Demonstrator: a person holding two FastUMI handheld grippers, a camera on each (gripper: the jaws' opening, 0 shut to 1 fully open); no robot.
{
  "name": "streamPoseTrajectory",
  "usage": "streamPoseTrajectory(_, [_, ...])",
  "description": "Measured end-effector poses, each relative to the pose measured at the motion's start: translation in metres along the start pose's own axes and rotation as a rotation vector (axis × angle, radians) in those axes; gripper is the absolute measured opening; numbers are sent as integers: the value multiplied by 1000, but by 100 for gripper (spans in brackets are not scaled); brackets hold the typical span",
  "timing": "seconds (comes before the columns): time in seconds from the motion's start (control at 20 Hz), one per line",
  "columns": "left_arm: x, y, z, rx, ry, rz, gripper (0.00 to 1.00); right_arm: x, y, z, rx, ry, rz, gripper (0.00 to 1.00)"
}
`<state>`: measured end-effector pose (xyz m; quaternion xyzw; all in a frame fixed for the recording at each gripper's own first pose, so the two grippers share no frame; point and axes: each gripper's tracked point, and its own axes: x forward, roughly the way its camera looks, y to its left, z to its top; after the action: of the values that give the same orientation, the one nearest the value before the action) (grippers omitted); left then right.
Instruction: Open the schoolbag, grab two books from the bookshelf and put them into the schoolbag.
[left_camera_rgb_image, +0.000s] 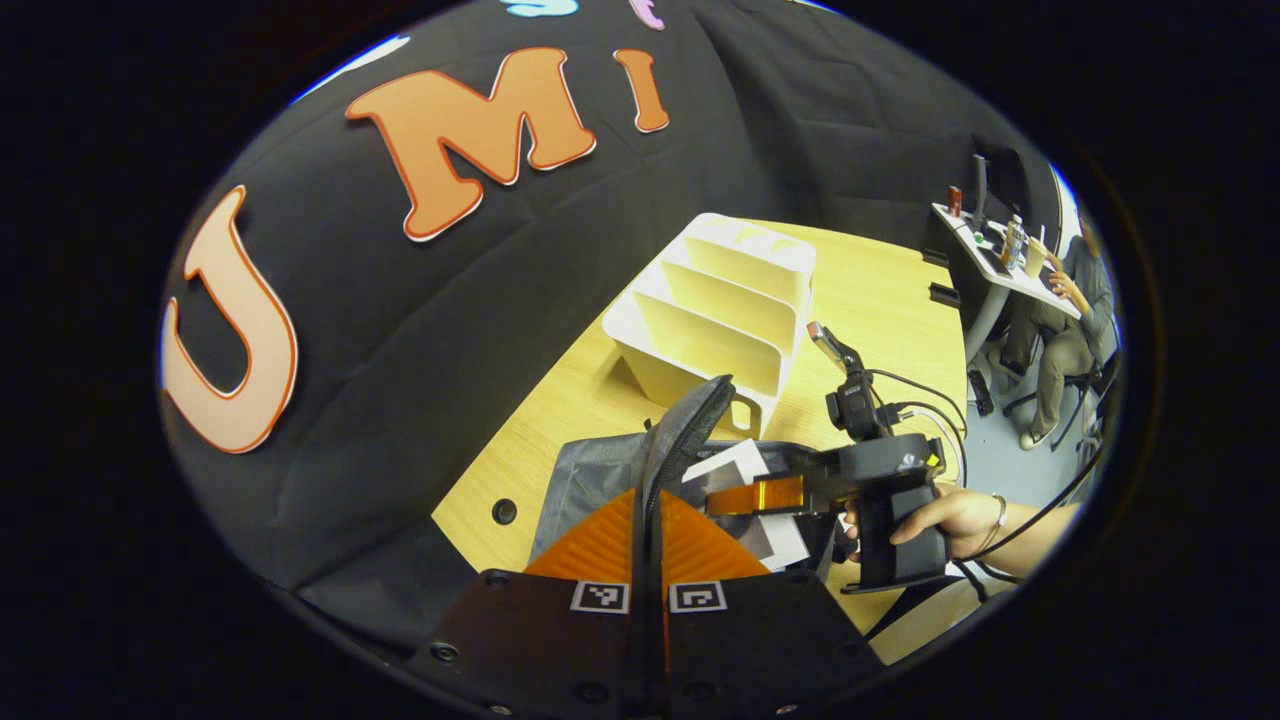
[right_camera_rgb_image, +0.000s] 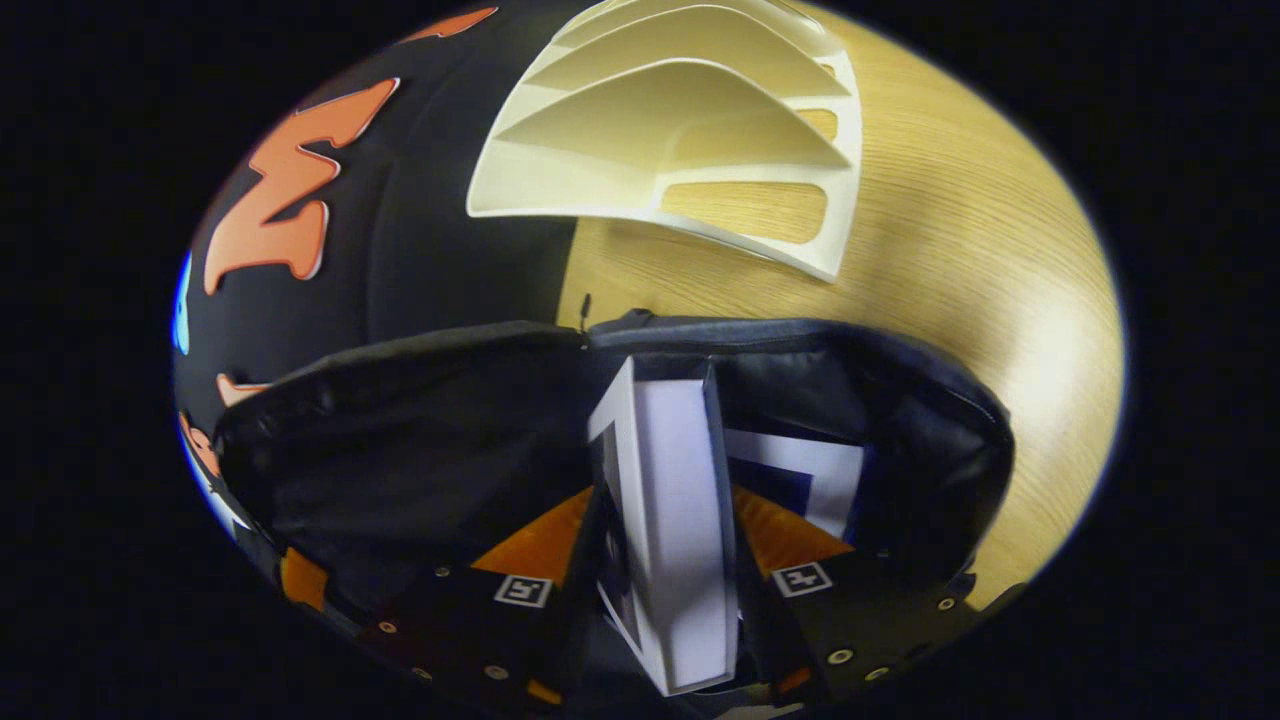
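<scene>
My left gripper (left_camera_rgb_image: 650, 505) is shut on the dark mesh top strap (left_camera_rgb_image: 690, 420) of the grey schoolbag (left_camera_rgb_image: 590, 470) and holds it up. In the right gripper view the schoolbag (right_camera_rgb_image: 420, 440) gapes open below me. My right gripper (right_camera_rgb_image: 665, 520) is shut on a white book (right_camera_rgb_image: 670, 540), held upright inside the opening. A second book (right_camera_rgb_image: 805, 470) lies deeper in the bag on the right. The left gripper view shows the right gripper (left_camera_rgb_image: 760, 495), held by a hand (left_camera_rgb_image: 950, 515), over the bag with the white book (left_camera_rgb_image: 740, 465). The white bookshelf (left_camera_rgb_image: 710, 310) stands with bare slots.
The bag and the bookshelf (right_camera_rgb_image: 680, 130) rest on a wooden table (left_camera_rgb_image: 880, 300) against the black cloth wall. A round hole (left_camera_rgb_image: 504, 511) is in the tabletop left of the bag. A person sits at a desk (left_camera_rgb_image: 1000, 260) far right.
</scene>
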<state>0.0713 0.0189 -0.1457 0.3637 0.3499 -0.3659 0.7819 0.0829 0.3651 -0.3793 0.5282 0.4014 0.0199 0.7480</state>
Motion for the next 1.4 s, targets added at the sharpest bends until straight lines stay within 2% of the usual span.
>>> streamPoseTrajectory(0.05, [2,-1,-4,-10,2,-8,0,-6,-4,-7,-11,26,-13,66])
streamPoseTrajectory(0.1, [2,-3,-9,-21,-1,-17,1,-14,-10,-10,-23,35,-29,89])
streamPoseTrajectory(0.15, [4,-7,-12,-27,-4,-25,1,-22,-16,-10,-37,30,-44,99])
streamPoseTrajectory(0.3, [7,-22,-20,-41,-9,-65,1,-54,-29,2,-37,9,-61,99])
streamPoseTrajectory(0.4, [9,-25,-24,-53,-15,-64,1,-80,-37,18,-31,-13,-71,99])
streamPoseTrajectory(0.6, [13,-36,-31,-99,-30,-52,1,-133,-75,75,-131,-94,-192,98])
streamPoseTrajectory(0.65, [14,-41,-31,-123,-33,-47,7,-145,-83,92,-160,-104,-209,98])
streamPoseTrajectory(0.7, [16,-47,-30,-156,-31,-43,1,-157,-89,111,-190,-112,-219,98])
streamPoseTrajectory(0.75, [19,-52,-29,-192,-28,-34,1,-170,-89,128,-227,-114,-225,99])
streamPoseTrajectory(0.85, [27,-65,-23,-291,-14,-11,3,-194,-99,174,-318,-113,-255,98])
streamPoseTrajectory(0.95, [30,-84,-14,-445,-2,34,7,-224,-108,220,-429,-100,-289,99])
streamPoseTrajectory(1.0, [33,-89,-13,-505,0,76,17,-239,-110,242,-481,-97,-299,98])
streamPoseTrajectory(1.05, [32,-94,-12,-547,1,129,22,-251,-112,264,-531,-96,-305,98])
streamPoseTrajectory(1.15, [27,-107,11,-613,-52,184,53,-276,-111,307,-642,-111,-312,98])
streamPoseTrajectory(1.3, [6,-120,57,-647,-153,333,99,-312,-95,357,-790,-176,-315,98])
streamPoseTrajectory(1.4, [-20,-116,104,-616,-297,443,98,-332,-60,375,-869,-251,-246,99])
